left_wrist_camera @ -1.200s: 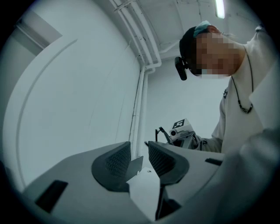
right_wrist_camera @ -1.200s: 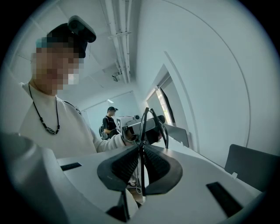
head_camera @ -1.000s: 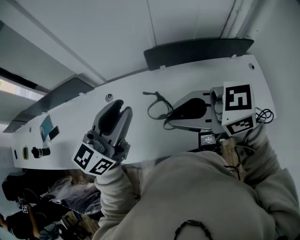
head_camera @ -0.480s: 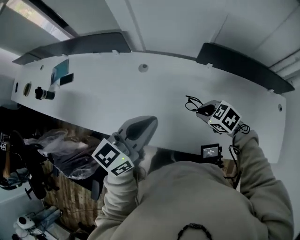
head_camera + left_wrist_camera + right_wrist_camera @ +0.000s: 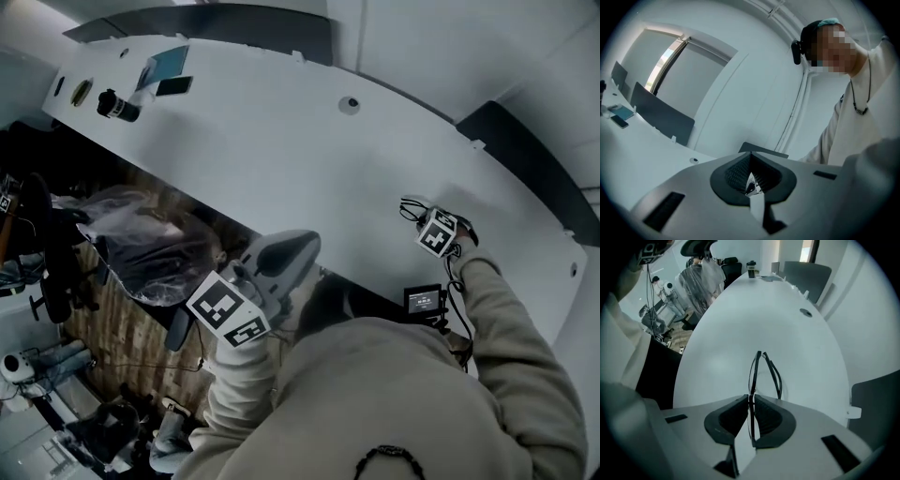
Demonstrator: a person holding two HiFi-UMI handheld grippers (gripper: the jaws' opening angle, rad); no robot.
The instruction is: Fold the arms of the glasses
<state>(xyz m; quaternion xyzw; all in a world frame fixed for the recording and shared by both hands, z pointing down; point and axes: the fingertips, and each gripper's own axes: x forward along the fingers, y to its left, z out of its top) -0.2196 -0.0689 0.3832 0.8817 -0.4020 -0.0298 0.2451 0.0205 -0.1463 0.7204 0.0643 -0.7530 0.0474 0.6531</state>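
Jaws of the right gripper [image 5: 751, 397] pinch the glasses [image 5: 753, 373]; those of the left gripper [image 5: 750, 161] sit closed

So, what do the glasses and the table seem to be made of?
Glasses: thin black frame with a slight sheen, probably plastic, perhaps coated metal. Table: smooth white top, satin, no visible grain, likely laminate or painted board.

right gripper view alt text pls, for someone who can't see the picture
The right gripper has its jaws shut on the thin black frame of a pair of glasses, held edge-on and jutting out over a long white table. A pale sleeve fills the left edge, and a black office chair stands beyond the table.
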